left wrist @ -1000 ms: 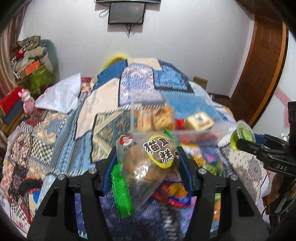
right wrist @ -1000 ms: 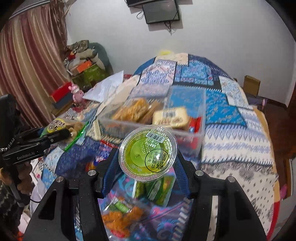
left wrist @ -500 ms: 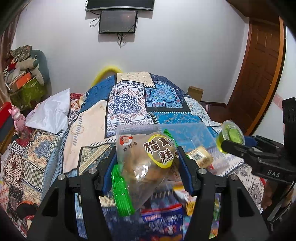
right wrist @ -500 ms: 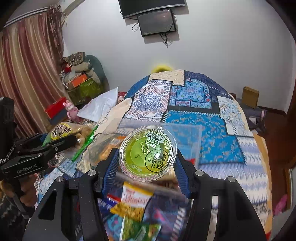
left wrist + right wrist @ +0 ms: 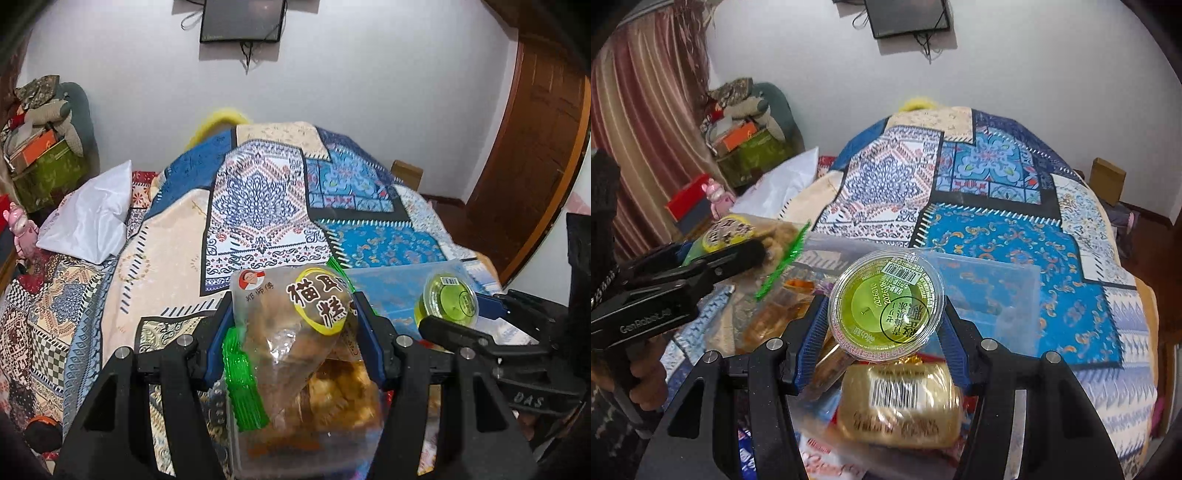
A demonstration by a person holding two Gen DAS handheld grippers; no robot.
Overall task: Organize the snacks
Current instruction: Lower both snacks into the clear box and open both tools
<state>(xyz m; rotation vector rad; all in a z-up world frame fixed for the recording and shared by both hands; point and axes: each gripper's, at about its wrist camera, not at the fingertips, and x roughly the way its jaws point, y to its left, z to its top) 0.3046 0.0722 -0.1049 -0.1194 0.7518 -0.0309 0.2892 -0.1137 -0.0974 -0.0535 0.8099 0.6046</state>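
Clear plastic is the stuff of nearly everything in play: a see-through bag of brown pastries (image 5: 295, 343) with a yellow round label and a green zip edge is pinched between the blue-padded jaws of the left gripper (image 5: 291, 332), and a sealed cup of green jelly (image 5: 886, 304) with a barcoded film lid is pinched at its rim between the jaws of the right gripper (image 5: 882, 325). Both items hang in the air over a clear plastic storage box (image 5: 1004, 280) that sits on the patchwork quilt (image 5: 1015, 229) of the bed. The relation the coming move seems to turn on is straight down. The bag's long axis runs down and back toward the left gripper's body, and its bottom end hangs over packs of fried snacks in the box's left part. The cup, lid tilted toward the camera, hovers just above a gold-wrapped pack (image 5: 901, 406) with a barcode, while the box's bare right end lies just ahead and to its right. In the left wrist view the cup (image 5: 448, 301) shows to the right of the bag, so the right hand looks nearer that bare end and the left nearer the filled side. Loose snack packets lie on the quilt near the box. A white pillow (image 5: 88, 218) lies well apart at the left.
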